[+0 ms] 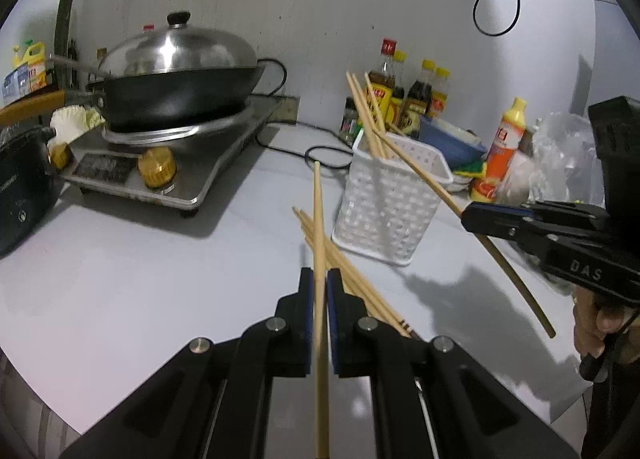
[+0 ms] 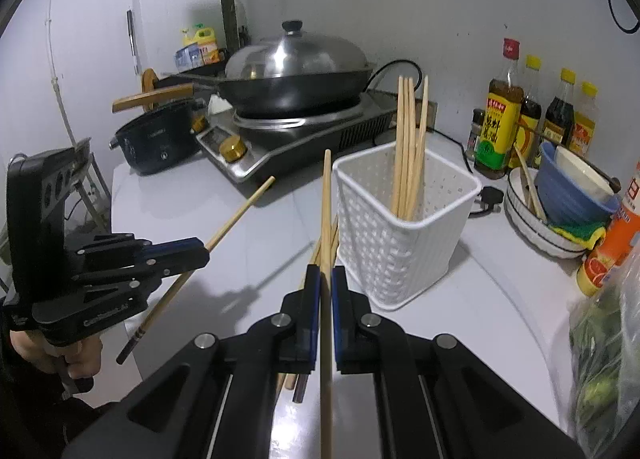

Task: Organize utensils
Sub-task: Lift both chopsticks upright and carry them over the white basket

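My left gripper [image 1: 320, 277] is shut on a single wooden chopstick [image 1: 318, 211] that points away over the counter. Under it, several loose chopsticks [image 1: 348, 271] lie on the grey counter beside the white perforated basket [image 1: 384, 211]. A few chopsticks [image 1: 366, 111] stand in that basket. My right gripper [image 2: 326, 273] is shut on another chopstick [image 2: 327, 199], held above the loose chopsticks [image 2: 316, 255] just left of the basket [image 2: 384, 255]. In the right wrist view the left gripper [image 2: 205, 252] is at the left, its chopstick [image 2: 244, 205] slanting up. In the left wrist view the right gripper [image 1: 466, 217] is at the right.
A lidded wok [image 1: 176, 79] sits on an induction stove [image 1: 168, 175] at the back left, with a black cooker [image 2: 160, 143] beside it. Sauce bottles [image 2: 498, 115], stacked bowls [image 2: 560, 195], an orange bottle [image 1: 502, 147] and a plastic bag [image 2: 604, 359] crowd the right side.
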A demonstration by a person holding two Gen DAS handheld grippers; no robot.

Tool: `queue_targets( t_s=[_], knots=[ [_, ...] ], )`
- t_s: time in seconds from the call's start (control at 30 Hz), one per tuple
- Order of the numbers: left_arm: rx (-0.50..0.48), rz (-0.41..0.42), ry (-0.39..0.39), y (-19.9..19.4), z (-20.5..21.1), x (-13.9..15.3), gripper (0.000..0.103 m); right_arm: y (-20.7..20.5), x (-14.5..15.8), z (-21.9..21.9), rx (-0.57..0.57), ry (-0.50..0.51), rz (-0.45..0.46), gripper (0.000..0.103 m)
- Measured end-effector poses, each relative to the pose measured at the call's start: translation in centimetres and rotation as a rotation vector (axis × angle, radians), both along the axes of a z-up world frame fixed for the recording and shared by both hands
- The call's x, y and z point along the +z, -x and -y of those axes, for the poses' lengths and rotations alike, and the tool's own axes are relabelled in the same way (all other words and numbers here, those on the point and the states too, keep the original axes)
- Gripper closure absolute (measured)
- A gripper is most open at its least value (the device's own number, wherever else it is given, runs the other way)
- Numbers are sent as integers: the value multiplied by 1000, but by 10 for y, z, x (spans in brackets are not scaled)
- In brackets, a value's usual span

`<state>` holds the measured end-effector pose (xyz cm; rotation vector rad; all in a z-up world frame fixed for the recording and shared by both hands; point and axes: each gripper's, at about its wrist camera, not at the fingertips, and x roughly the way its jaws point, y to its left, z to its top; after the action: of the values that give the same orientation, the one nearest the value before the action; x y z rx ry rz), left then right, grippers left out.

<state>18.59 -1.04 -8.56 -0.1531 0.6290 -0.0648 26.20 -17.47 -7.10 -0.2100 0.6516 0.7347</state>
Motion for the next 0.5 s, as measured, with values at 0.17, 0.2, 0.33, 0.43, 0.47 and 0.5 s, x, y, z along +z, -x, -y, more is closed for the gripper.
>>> queue_targets(
  t_s=[0.17, 0.2, 0.33, 0.43, 0.47, 0.5],
  knots=[
    [-3, 32, 12, 5, -6, 14, 97, -6, 17, 5, -15, -16, 25, 98],
    [0, 37, 15, 7, -8, 16, 97, -8, 21, 7, -20, -19, 29, 98],
    [12, 68, 23, 9, -14, 27, 97, -22, 43, 12, -34, -50, 56, 98],
    [18, 87, 32, 9, -20, 34, 97, -34, 61, 12, -34, -79, 77, 98],
    [19, 91, 31, 8, -20, 35, 97, -41, 68, 10, -34, -89, 83, 98],
    [19, 97, 29, 8, -22, 37, 97, -45, 72, 9, -35, -96, 87, 98]
  ],
)
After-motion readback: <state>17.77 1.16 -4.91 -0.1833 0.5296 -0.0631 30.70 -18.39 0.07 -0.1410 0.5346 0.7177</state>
